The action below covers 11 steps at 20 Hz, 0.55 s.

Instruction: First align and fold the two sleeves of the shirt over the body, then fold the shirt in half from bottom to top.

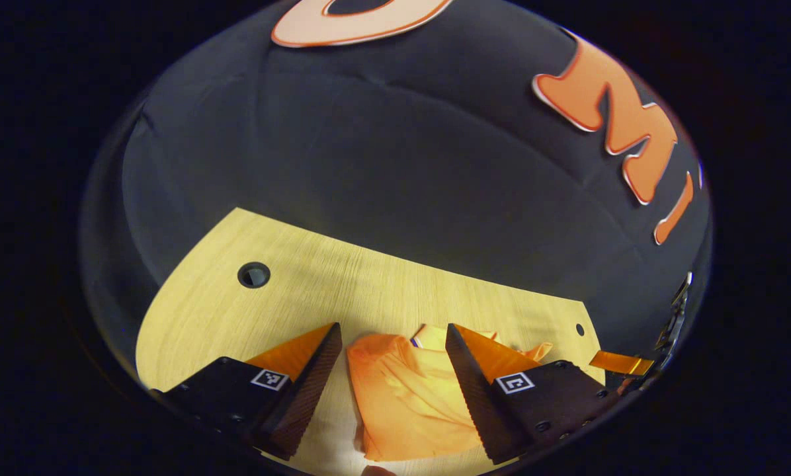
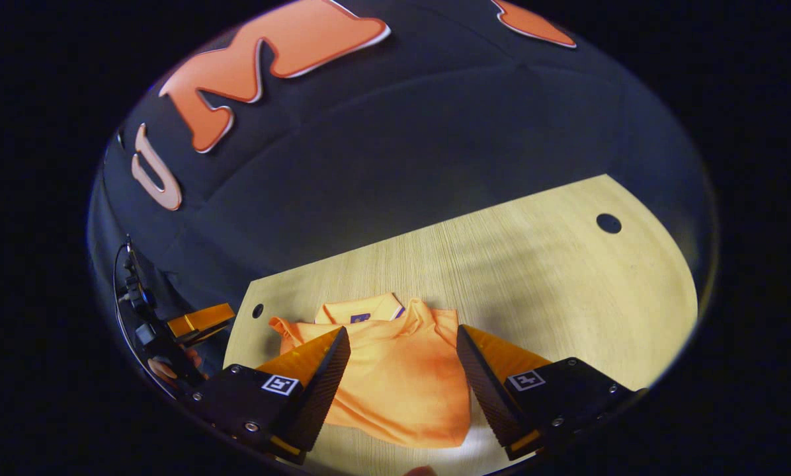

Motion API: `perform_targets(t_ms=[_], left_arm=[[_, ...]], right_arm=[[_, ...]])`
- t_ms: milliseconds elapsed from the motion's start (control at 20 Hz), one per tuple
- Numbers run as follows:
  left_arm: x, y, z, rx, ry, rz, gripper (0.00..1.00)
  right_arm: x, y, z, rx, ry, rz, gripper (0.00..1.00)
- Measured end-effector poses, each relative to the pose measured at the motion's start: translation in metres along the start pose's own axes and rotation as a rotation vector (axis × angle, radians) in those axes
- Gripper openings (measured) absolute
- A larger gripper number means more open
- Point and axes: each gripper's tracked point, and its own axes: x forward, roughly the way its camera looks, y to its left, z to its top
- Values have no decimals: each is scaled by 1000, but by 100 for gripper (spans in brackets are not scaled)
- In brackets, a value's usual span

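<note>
Fingers of the left hand-held gripper (image 1: 393, 330) stand wide apart and hold nothing, framing the orange shirt (image 1: 409, 403), whose lower edge is cut off at 6 o'clock. The right hand-held gripper (image 2: 403, 334) gapes equally wide above the shirt (image 2: 402, 390), which lies folded on the wooden counter (image 2: 534, 264), collar (image 2: 359, 309) toward 12 o'clock. Beyond, at 9 o'clock, the other gripper is dim and partly hidden.

Both views were dim overall, with warm light falling from above onto the table (image 1: 382, 291). Soft shadow bands crossed the wood in the right gripper view. A small glare patch sat at the table's near edge. Fisheye bending was heavy at the rims; focus was sharp, with no motion blur.
</note>
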Motion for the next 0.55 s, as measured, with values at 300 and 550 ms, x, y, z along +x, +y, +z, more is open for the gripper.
perform_targets(t_ms=[300,550], left_arm=[[-83,-45,-8,86,-102,-24,98],[-161,-72,-5,121,-212,-35,98]], right_arm=[[-86,10,9,-136,-127,1,98],[-146,25,8,-206,-205,17,98]])
